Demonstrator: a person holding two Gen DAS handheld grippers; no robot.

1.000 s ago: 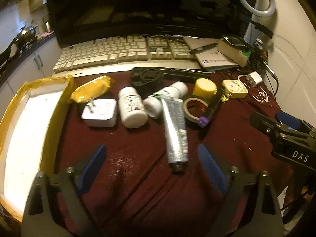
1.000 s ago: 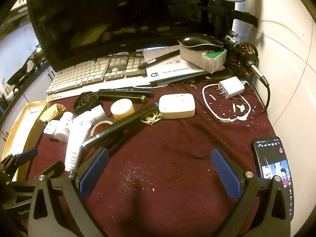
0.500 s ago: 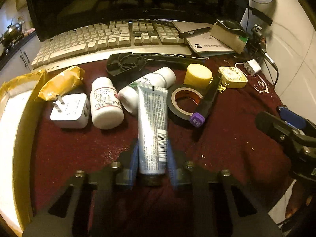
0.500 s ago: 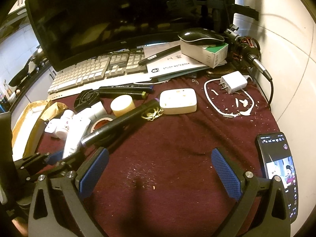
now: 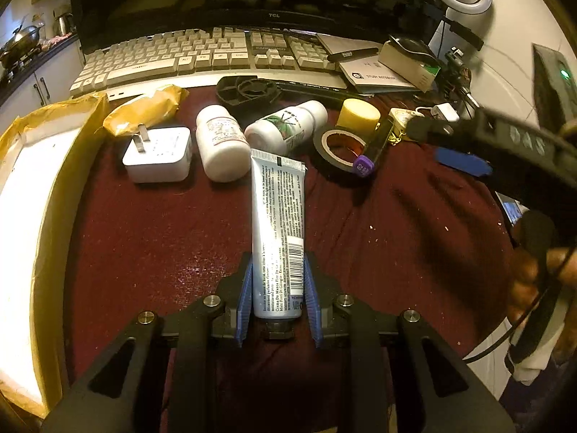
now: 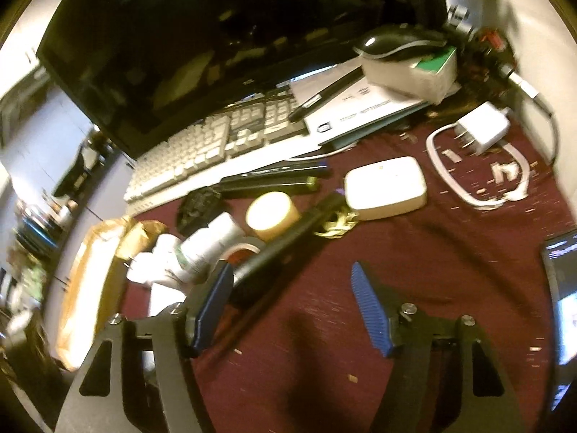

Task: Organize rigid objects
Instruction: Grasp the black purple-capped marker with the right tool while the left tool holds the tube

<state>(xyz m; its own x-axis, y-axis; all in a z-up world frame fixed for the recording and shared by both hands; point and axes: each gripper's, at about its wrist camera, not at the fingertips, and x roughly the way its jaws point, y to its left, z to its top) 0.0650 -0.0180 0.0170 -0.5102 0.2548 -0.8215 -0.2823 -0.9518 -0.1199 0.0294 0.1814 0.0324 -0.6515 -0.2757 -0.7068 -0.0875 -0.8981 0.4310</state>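
Observation:
My left gripper is shut on the cap end of a silver cream tube that points away from me over the maroon cloth. Beyond it lie a white plug adapter, two white pill bottles, a black tape roll, a yellow cap and a black marker. My right gripper is open above the cloth, its left finger close to the black marker. The right gripper also shows in the left wrist view.
A yellow-lined open box stands at the left. A keyboard and monitor run along the back. A white case, charger with cable, notebook, mouse and a phone lie on the right.
My left gripper keeps its grip on the tube and has pulled it back toward me. My right gripper has swung forward and left toward the marker, jaws narrower; its view is blurred.

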